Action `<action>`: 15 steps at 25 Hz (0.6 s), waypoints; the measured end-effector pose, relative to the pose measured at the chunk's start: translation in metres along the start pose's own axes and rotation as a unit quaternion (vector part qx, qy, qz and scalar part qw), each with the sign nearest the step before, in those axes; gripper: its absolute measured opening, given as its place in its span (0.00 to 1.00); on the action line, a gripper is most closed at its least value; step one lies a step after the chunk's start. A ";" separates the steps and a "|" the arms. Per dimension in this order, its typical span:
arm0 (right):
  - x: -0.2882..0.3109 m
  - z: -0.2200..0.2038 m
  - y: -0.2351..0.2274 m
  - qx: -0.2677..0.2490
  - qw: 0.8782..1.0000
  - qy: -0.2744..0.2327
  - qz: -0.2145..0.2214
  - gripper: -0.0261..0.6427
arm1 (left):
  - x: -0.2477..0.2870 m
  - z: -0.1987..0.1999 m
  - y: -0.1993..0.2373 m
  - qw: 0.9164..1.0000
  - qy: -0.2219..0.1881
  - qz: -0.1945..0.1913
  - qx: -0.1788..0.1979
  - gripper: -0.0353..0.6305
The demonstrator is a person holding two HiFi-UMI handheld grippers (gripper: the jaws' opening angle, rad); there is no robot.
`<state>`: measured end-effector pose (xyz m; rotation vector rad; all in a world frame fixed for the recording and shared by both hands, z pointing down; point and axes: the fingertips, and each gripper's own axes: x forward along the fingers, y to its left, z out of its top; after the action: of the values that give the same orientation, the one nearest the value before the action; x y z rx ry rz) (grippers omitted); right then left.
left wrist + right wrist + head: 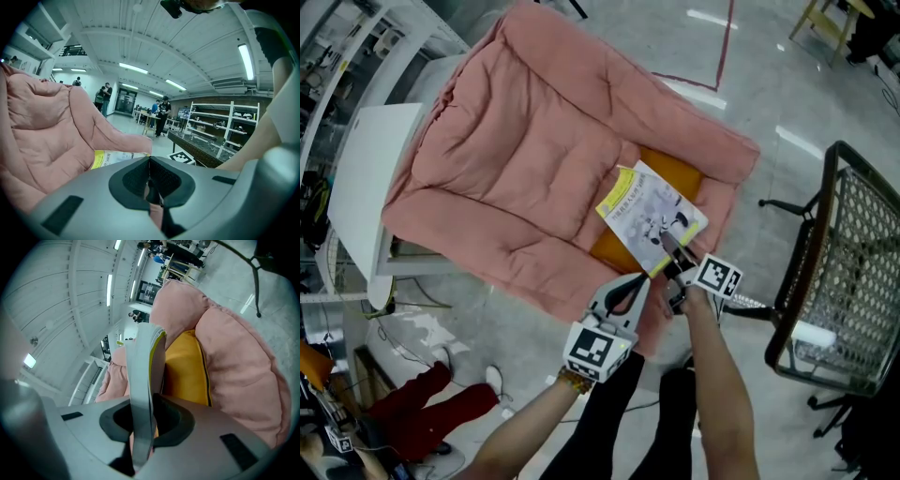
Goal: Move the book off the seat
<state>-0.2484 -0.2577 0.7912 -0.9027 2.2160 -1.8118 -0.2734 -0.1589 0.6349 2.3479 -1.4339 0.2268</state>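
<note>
Indoors, pink seat (516, 141), book (652, 220), glossy grey floor (769, 84)

Cool, even light comes from the ceiling strips (133, 68); the scene is bright and the shadows are soft. In the head view, white glare streaks lie on the floor (712, 17), and the picture is fairly sharp. Both gripper views bulge like a fisheye, bending straight lines and going black at the corners. The book (140, 380), close to the lens, is soft and smeared.
</note>
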 end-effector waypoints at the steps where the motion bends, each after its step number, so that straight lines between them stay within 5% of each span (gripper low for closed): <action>1: -0.002 0.000 0.000 -0.005 1.000 0.001 -0.003 0.15 | 0.000 0.000 -0.001 1.000 0.000 0.000 0.000 0.07; 5: -0.007 -0.003 0.003 -0.005 1.000 0.001 0.003 0.15 | -0.003 -0.001 -0.002 1.000 0.002 0.001 0.002 0.07; 11: 0.000 -0.004 0.035 0.034 0.996 -0.014 0.082 0.15 | -0.009 0.000 0.001 1.000 0.006 0.006 -0.003 0.07; 15: -0.006 -0.004 0.034 0.026 0.998 -0.011 0.062 0.15 | -0.013 0.000 -0.001 1.000 0.012 0.009 -0.007 0.07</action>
<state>-0.2571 -0.2482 0.7594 -0.7539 2.1485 -1.7864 -0.2783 -0.1481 0.6302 2.3143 -1.4428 0.2481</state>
